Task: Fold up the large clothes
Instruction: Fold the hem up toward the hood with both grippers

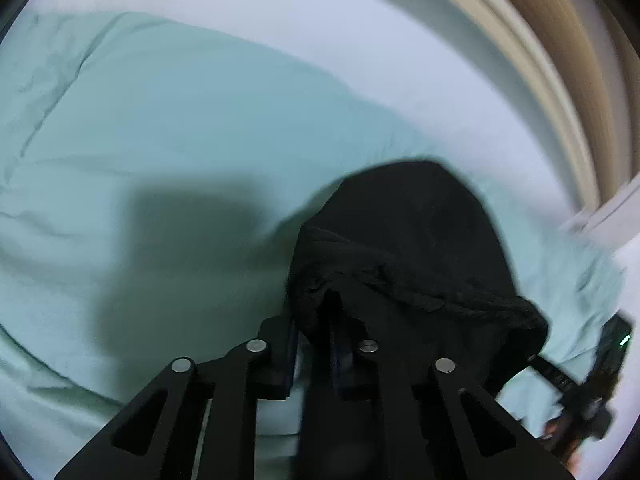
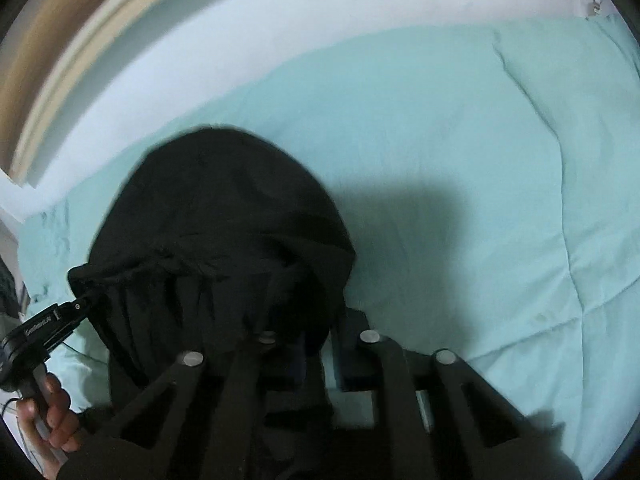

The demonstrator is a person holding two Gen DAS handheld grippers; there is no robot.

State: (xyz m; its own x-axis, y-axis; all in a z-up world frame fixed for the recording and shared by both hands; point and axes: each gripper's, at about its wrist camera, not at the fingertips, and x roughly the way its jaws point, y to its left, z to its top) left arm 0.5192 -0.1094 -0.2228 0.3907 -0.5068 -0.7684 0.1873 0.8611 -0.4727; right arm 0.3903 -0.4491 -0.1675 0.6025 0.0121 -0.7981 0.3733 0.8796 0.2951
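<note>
A black garment (image 1: 412, 240) hangs bunched between both grippers above a mint-green duvet (image 1: 160, 132). In the left wrist view my left gripper (image 1: 314, 314) is shut with a fold of the black cloth pinched between its fingers, and the cloth drapes over the right finger. At the lower right, my right gripper (image 1: 536, 360) holds the other end of the same edge. In the right wrist view the garment (image 2: 224, 208) covers the left finger of my right gripper (image 2: 320, 334), which is shut on it. My left gripper (image 2: 82, 302) grips the cloth at the far left.
The duvet (image 2: 460, 140) covers most of the bed, with a pale sheet (image 1: 380, 40) beyond it. A beige and wooden frame (image 1: 552, 52) curves along the bed's far side. A person's hand (image 2: 52, 420) holds the left gripper's handle.
</note>
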